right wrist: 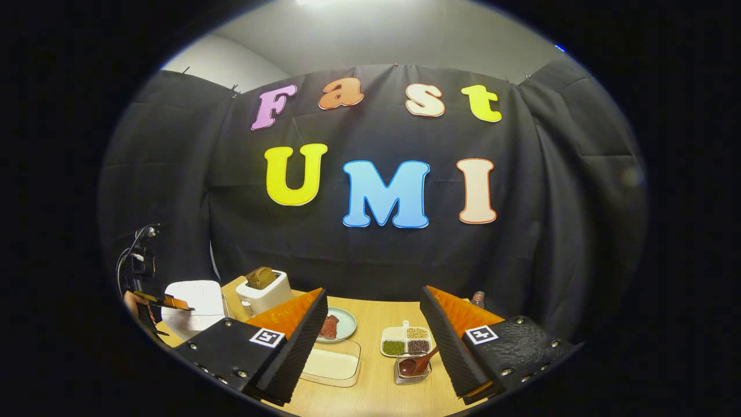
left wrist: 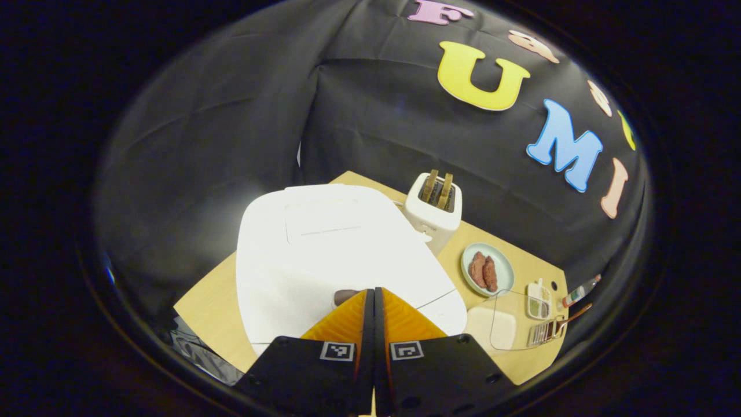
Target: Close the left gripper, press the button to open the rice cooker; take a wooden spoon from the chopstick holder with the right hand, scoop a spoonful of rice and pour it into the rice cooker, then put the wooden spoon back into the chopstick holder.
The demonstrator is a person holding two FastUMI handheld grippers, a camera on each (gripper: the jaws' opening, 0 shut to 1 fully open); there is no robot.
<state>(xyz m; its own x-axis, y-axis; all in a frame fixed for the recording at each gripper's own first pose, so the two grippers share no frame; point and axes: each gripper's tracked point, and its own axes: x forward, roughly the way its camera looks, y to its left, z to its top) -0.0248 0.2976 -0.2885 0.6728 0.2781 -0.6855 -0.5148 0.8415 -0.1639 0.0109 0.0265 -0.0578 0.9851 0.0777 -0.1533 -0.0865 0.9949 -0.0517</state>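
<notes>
closed tight with nothing between them, the left fingers [left wrist: 373, 298] point down at the front of the white rice cooker [left wrist: 324, 255], their tips just beside a small dark button [left wrist: 345, 296] that sits a touch to their left, so i judge the press is at hand and the lid is not yet up. further along the bench [left wrist: 214, 304] in the left gripper view stand a toaster [left wrist: 433, 209] and a plate of meat [left wrist: 487, 270]. in the right gripper view the right fingers [right wrist: 373, 333] are spread wide and empty, and between them, low and slightly right, the wooden spoon [right wrist: 418, 364] leans in its holder [right wrist: 412, 370], handle tilted up to the right, nearer this hand. beyond it sits a divided dish of grains [right wrist: 407, 340], and a clear tray of rice [right wrist: 330, 364] lies to the left.
</notes>
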